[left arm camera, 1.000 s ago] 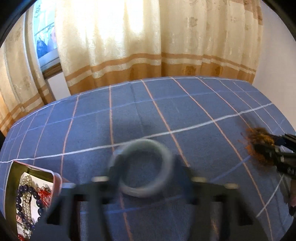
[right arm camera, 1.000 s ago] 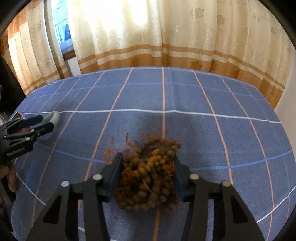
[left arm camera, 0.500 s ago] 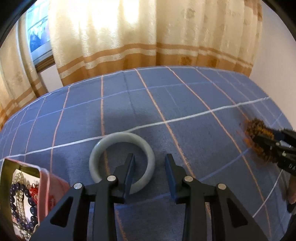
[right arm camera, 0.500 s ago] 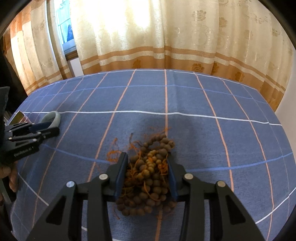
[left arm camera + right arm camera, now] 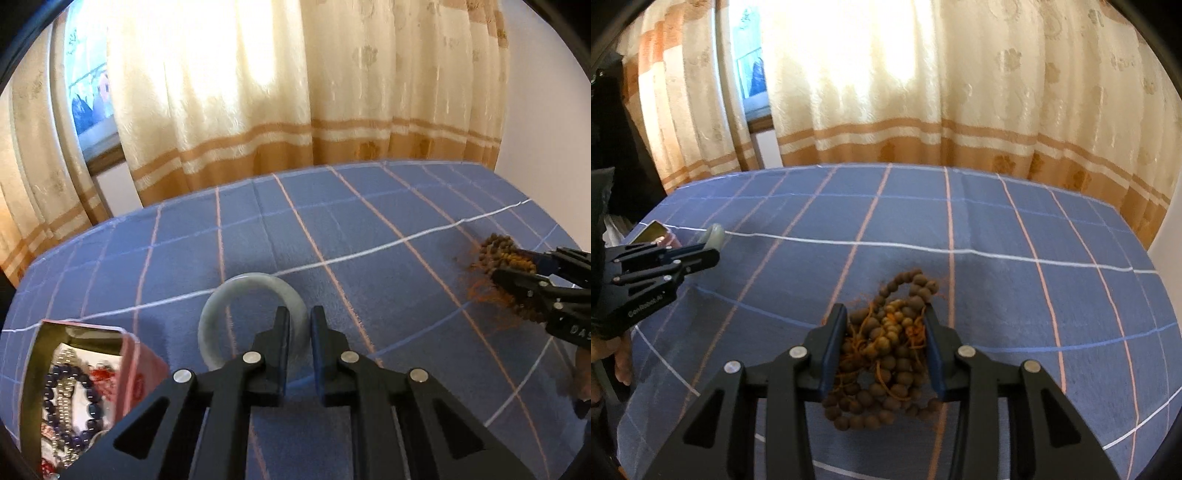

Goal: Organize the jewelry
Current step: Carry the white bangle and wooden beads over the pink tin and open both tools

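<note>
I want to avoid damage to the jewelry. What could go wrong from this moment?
1. The left hand-held gripper is closing on one thin part of the pale bangle. The smooth ring may slip out and fall on the blue cloth.
2. The right hand-held gripper squeezes a loose bunch of brown beads. Hanging strands and orange threads may catch, or tangle more.
3. The open box stands close beside the bangle and could be knocked.
</note>
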A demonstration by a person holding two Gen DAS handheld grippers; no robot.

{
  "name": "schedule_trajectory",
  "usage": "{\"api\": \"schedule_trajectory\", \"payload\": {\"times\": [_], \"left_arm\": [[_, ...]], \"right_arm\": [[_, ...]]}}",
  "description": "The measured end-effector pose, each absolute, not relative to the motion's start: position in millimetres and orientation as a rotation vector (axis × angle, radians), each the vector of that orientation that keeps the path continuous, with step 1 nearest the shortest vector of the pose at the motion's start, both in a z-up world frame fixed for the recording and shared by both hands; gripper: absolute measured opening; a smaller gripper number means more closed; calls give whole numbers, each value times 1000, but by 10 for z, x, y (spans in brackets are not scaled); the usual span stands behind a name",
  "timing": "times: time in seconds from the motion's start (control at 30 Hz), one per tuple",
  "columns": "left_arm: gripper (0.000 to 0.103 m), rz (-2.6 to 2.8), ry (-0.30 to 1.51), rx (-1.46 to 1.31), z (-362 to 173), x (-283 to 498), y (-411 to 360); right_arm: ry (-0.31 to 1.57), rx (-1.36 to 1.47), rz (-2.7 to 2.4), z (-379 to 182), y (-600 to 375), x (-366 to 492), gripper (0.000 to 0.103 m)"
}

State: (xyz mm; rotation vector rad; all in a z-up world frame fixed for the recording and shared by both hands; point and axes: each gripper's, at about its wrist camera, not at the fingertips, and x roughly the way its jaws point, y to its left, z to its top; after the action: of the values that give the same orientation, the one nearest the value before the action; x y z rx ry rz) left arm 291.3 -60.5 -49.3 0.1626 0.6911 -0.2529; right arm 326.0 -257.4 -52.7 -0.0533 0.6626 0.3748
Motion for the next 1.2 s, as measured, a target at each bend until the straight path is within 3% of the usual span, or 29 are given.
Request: {"api": "schedule_trajectory", "payload": {"times": [0.77, 1.2], "left_arm": [[11, -201, 459, 155, 288, 2009, -45], [11, -27, 481, 103, 220, 1980, 872]], "right_arm": [[430, -88, 591, 215, -1661, 2808, 42], [410, -105, 794, 323, -628, 2791, 42]]}}
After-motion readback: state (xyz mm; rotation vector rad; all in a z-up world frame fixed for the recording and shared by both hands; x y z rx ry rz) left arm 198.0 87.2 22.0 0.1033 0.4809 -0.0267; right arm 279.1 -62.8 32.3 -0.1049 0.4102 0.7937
